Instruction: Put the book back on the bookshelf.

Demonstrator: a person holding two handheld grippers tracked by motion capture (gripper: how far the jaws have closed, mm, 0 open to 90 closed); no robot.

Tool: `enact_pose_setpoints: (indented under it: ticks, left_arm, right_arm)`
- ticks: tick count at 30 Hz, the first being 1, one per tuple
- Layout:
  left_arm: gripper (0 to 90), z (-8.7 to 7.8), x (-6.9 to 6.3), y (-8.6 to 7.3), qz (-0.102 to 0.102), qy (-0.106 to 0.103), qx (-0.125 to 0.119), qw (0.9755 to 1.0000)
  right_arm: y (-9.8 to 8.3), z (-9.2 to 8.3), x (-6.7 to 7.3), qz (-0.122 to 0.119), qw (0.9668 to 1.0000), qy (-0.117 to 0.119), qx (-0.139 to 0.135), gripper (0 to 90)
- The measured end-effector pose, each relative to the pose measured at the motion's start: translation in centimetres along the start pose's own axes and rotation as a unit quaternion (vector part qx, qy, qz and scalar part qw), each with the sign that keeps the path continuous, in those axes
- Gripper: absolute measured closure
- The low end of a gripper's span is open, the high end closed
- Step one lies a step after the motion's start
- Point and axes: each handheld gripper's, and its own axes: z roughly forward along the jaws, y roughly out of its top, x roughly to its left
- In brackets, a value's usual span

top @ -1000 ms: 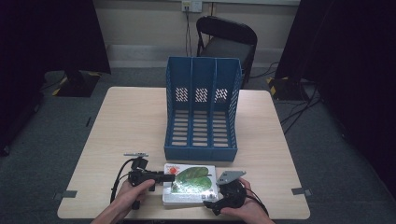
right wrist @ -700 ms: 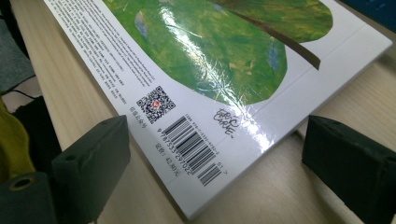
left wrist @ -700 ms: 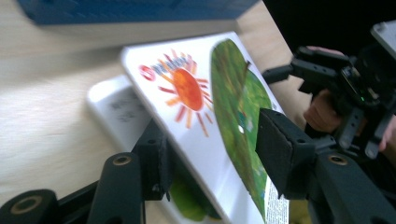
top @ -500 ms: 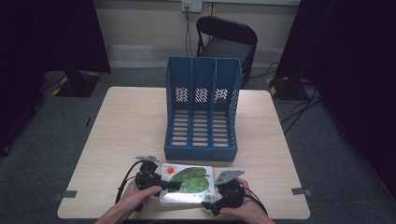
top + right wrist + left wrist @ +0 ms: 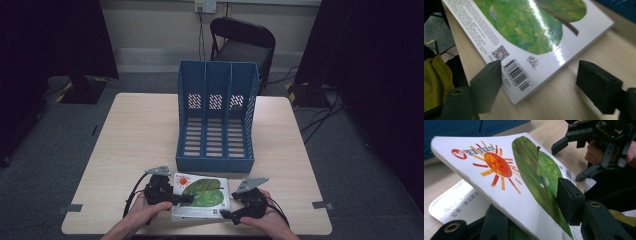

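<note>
At the near edge of the surface [image 5: 125, 135] lies a picture book [image 5: 200, 196] with a sun and green leaf on its cover. The left claw [image 5: 184, 198] has just been closing and clamps its left side, lifting it off a page beneath. The right claw [image 5: 226, 214] — jaws narrowing but apart — straddles the barcode corner. Beyond stands a blue file rack [image 5: 216, 120].

book [image 5: 531, 27]: glossy paper cover, catching glare | surface [image 5: 135, 140]: showing matt pale wood grain | file rack [image 5: 216, 120]: looking smooth blue plastic | jaws: matt black
</note>
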Motion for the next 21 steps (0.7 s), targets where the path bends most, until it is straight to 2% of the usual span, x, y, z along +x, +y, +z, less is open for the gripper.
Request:
enact_pose_setpoints:
  ticks: [2, 3, 4, 6, 7, 16, 19, 21]
  left_arm:
    - [57.2, 0.0, 0.3, -0.1, -0.017, -0.008, -0.001, 0.9998]
    - [57.0, 0.2, 0.5, -0.1, -0.028, -0.01, -0.001, 0.9995]
    - [56.0, 0.4, 0.7, -0.2, -0.039, -0.009, 0.002, 0.9992]
    - [52.5, 0.8, 0.9, -0.4, -0.05, -0.002, 0.013, 0.9987]
    - [49.8, 0.9, 1.0, -0.4, -0.05, -0.003, 0.015, 0.9986]
    - [47.0, 1.1, 1.0, -0.3, -0.053, -0.008, 0.015, 0.9985]
    - [45.2, 1.2, 0.9, -0.2, -0.047, -0.005, 0.017, 0.9987]
    - [46.3, 1.2, 0.7, -0.2, -0.03, 0.0, 0.021, 0.9993]
  right_arm:
    - [0.0, -0.2, -0.3, 0.006, 1.0, -0.004, -0.007, 22.8]
    - [0.0, -0.3, -0.4, 0.009, 0.9999, -0.003, -0.006, 26.2]
    - [0.0, -0.3, -0.5, 0.01, 0.9999, 0.003, -0.004, 29.9]
    - [0.0, 0.1, -0.5, 0.011, 0.9998, 0.015, 0.009, 31.2]
    - [0.0, 0.2, -0.4, 0.013, 0.9996, 0.023, 0.011, 29.8]
    - [0.1, 0.4, 0.2, -0.01, 0.9999, 0.013, 0.004, 23.5]
    - [0.1, 0.4, 0.3, -0.011, 0.9999, 0.012, 0.003, 23.2]
    - [0.2, 0.5, 0.3, -0.013, 0.9998, 0.013, -0.001, 22.0]
